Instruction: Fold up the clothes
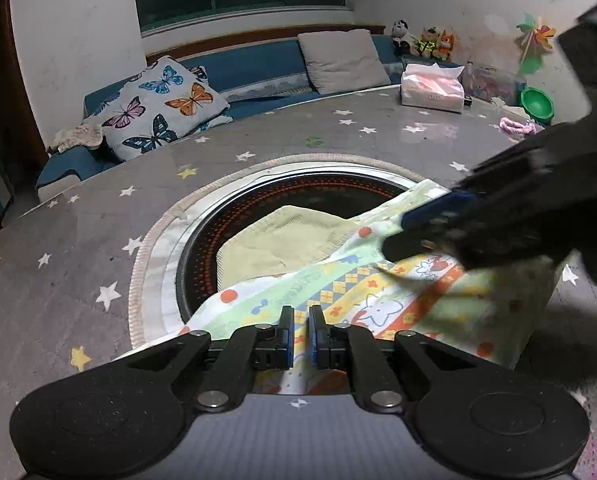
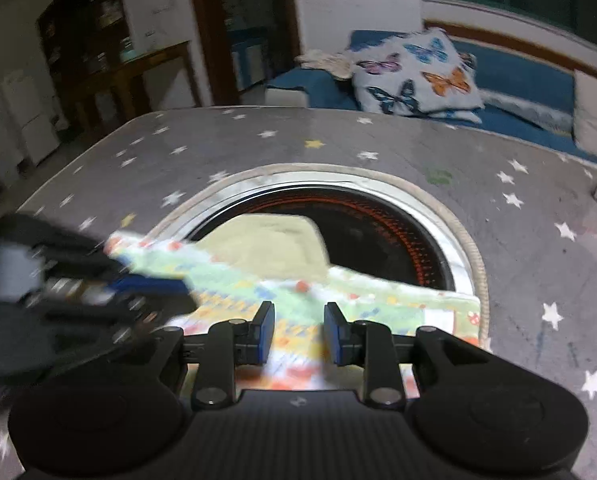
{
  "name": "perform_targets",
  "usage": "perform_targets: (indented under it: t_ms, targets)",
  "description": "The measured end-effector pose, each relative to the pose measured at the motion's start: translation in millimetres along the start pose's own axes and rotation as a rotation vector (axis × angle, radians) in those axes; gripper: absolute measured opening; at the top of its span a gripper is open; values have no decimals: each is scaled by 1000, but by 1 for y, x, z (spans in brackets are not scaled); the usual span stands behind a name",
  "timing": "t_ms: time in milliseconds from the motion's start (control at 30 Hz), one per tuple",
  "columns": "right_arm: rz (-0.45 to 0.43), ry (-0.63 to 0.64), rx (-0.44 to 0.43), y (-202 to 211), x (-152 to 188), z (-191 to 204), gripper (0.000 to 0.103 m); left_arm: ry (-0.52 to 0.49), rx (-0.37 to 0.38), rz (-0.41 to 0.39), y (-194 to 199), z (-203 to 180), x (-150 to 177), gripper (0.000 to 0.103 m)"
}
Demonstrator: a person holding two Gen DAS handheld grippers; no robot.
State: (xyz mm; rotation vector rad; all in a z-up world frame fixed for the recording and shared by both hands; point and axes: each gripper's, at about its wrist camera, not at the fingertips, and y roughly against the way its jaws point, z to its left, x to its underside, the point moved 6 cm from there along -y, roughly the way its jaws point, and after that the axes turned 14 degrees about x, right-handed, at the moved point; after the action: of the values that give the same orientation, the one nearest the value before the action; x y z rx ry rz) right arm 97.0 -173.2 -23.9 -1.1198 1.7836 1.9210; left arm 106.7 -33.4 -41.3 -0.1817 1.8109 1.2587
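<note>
Two grippers are over the work, and I have one garment between them: a thin printed cloth (image 1: 362,288) in pale green, yellow and orange, lying on the star-patterned table (image 1: 98,216) and draped partly over the round black recess (image 1: 202,256) sunk in the table's middle, toward the table's near edge. A pale yellow-green layer (image 1: 282,240) shows beneath it inside the recess; I cannot tell whether that is the garment's lining or a separate piece. My left gripper (image 1: 301,334) has its jaws nearly together with a slim gap, low over the cloth's near edge; whether any fabric is pinched there I cannot tell. My right gripper (image 2: 299,332) has its jaws well apart, holding nothing, poised above the cloth's near hem; in the left view it reaches across the cloth's far corner. I judge the fabric to be light, limp and easily bunched, so it will sag into the recess and slide on the smooth table cover rather than hold a crease. I would take it by a hem corner, pinching a single layer close to the edge, and keep it taut between both grippers so the fold lies flat.
</note>
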Motion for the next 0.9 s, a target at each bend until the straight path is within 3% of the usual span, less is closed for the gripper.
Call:
perform_targets:
  t_ms: [367, 633, 767, 900]
  targets:
    - [-73, 143, 5, 52, 44, 40, 27, -15, 31, -57, 38, -37, 15, 10]
    - [-65, 122, 15, 44, 60, 42, 27, 13, 11, -62, 37, -42, 37, 10]
    - [-91, 72, 26, 59, 60, 27, 27, 22, 3, -78, 48, -41, 41, 11]
    - [-59, 12, 42, 55, 71, 7, 30, 60, 4, -95, 54, -35, 53, 11]
